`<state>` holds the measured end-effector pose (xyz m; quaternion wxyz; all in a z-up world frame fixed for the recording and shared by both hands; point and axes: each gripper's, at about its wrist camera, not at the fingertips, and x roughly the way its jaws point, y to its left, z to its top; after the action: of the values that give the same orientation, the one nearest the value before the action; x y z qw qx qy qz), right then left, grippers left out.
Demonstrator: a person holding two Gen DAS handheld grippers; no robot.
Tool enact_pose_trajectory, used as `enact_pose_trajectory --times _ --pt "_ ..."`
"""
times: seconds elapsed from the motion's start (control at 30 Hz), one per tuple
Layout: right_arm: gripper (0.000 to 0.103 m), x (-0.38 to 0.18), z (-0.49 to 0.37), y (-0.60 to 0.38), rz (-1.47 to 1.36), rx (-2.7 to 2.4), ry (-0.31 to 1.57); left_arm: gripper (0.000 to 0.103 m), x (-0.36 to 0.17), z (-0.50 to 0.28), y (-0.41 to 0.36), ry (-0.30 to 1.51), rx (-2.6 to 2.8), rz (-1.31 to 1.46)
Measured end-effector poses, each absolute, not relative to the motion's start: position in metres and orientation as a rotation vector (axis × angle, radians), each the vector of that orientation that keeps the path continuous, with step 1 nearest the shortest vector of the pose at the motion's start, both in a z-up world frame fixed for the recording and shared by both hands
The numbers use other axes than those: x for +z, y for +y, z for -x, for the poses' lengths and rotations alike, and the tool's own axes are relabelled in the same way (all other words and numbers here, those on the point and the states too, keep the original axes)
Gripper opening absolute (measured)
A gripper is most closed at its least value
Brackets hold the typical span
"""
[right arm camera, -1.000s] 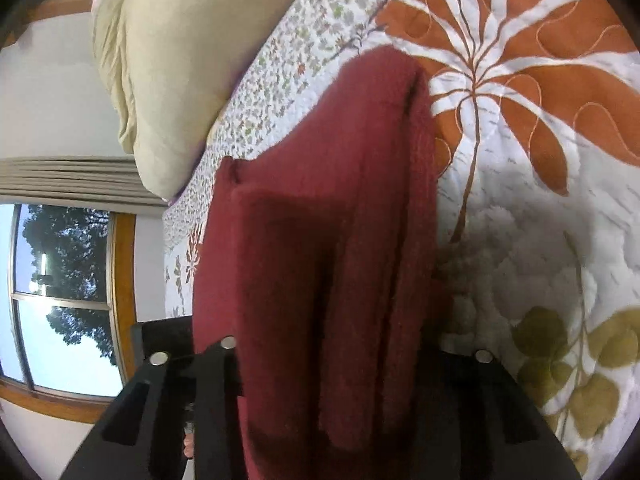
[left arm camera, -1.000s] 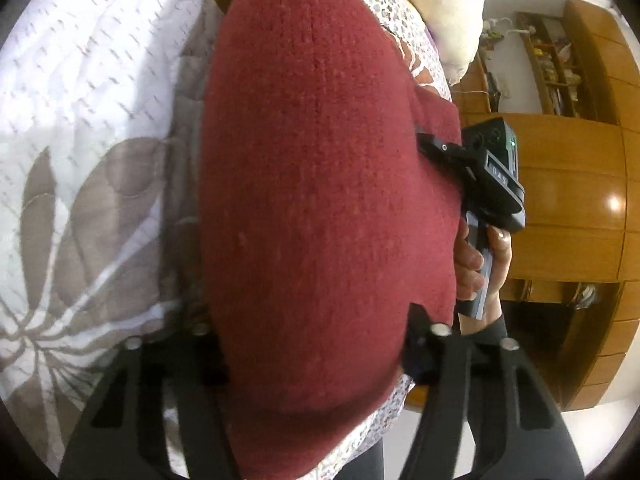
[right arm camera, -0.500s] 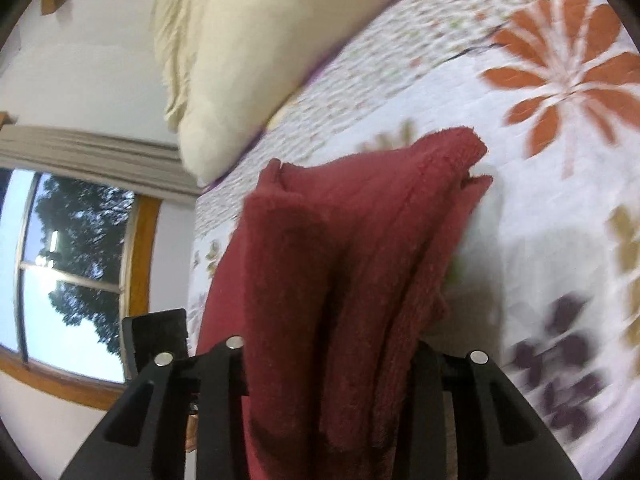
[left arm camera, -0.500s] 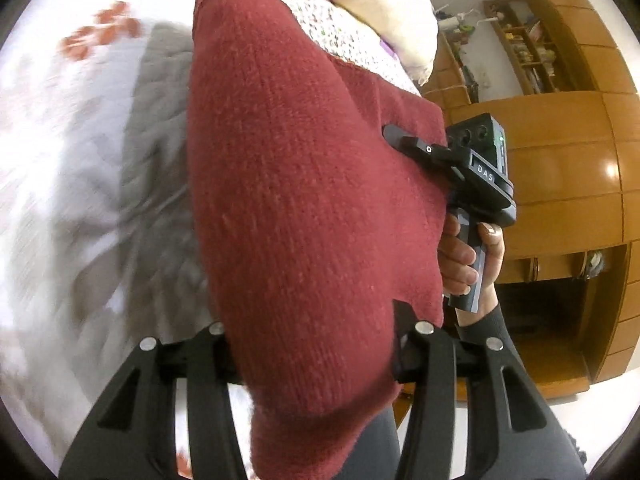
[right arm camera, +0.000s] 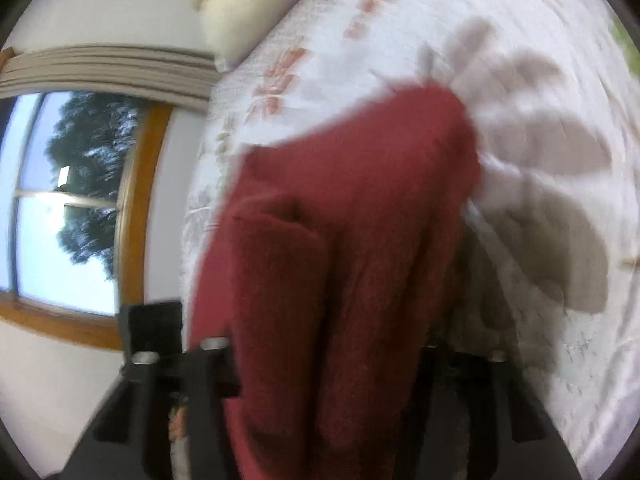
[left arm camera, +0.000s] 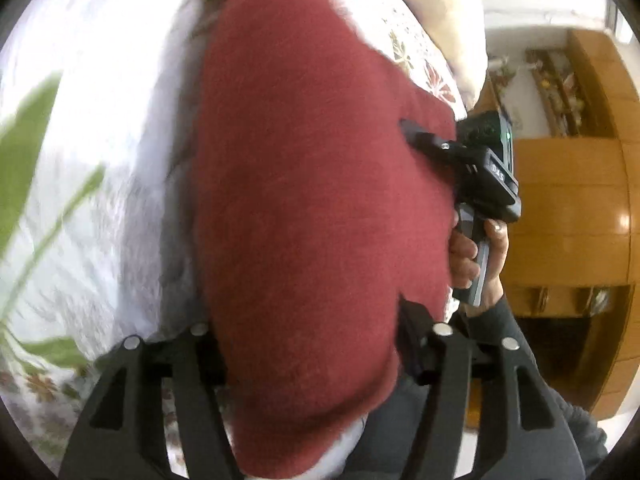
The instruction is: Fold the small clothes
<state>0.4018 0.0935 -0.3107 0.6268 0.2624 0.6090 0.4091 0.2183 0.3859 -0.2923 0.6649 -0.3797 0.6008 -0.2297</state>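
Red knit garment (left arm camera: pixel 312 208): folded, held up over the floral bedspread (left arm camera: pixel 100 128)
Left gripper (left arm camera: pixel 308 344): clamped on the garment's near edge
Right gripper (right arm camera: pixel 328 356): clamped on the garment's other edge

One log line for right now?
left gripper: shut on red sweater | right gripper: shut on red sweater | above floral quilt

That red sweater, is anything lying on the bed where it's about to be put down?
Nothing visible does. The red sweater hangs between both grippers, right gripper and left gripper, over bare floral quilt. The cream pillow sits off at the bed's far end.
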Motion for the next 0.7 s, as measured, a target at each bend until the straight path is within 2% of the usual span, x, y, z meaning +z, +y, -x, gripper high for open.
enact_pose_trajectory --times 0.03,0.07,0.1,0.17,0.23,0.27,0.3,0.4,0.53,0.57,0.6,0.7 --pt "0.059 -0.308 -0.401 0.091 -0.61 0.928 1.393 0.064 -0.29 -0.216 0.388 1.331 -0.521 0.87" --pt "0.069 -0.302 -0.4 0.088 -0.613 0.904 1.398 0.073 -0.285 -0.214 0.39 1.31 -0.518 0.877" --pt "0.079 -0.294 -0.401 0.079 -0.616 0.887 1.388 0.078 -0.278 -0.211 0.394 1.278 -0.509 0.873" --pt "0.079 -0.265 -0.399 0.05 -0.566 0.817 1.303 0.08 -0.251 -0.198 0.413 1.145 -0.364 0.793" --pt "0.071 -0.24 -0.4 0.021 -0.55 0.761 1.226 0.083 -0.224 -0.178 0.432 1.014 -0.245 0.761" --pt "0.059 -0.229 -0.4 0.016 -0.556 0.764 1.208 0.083 -0.212 -0.168 0.438 0.955 -0.241 0.778" --pt "0.053 -0.221 -0.4 0.014 -0.547 0.774 1.198 0.083 -0.2 -0.158 0.441 0.904 -0.253 0.791" --pt "0.046 -0.213 -0.393 0.034 -0.446 0.798 1.212 0.088 -0.174 -0.139 0.43 0.81 -0.368 0.799" --pt "0.045 -0.236 -0.388 0.05 -0.365 0.762 1.27 0.089 -0.184 -0.148 0.386 0.882 -0.485 0.804" --pt "0.036 -0.241 -0.388 0.055 -0.356 0.747 1.284 0.089 -0.19 -0.153 0.376 0.913 -0.483 0.798" --pt "0.019 -0.243 -0.387 0.06 -0.346 0.742 1.296 0.089 -0.201 -0.158 0.37 0.949 -0.493 0.805" --pt "0.012 -0.232 -0.382 0.064 -0.338 0.774 1.223 0.089 -0.218 -0.158 0.356 0.999 -0.49 0.8"
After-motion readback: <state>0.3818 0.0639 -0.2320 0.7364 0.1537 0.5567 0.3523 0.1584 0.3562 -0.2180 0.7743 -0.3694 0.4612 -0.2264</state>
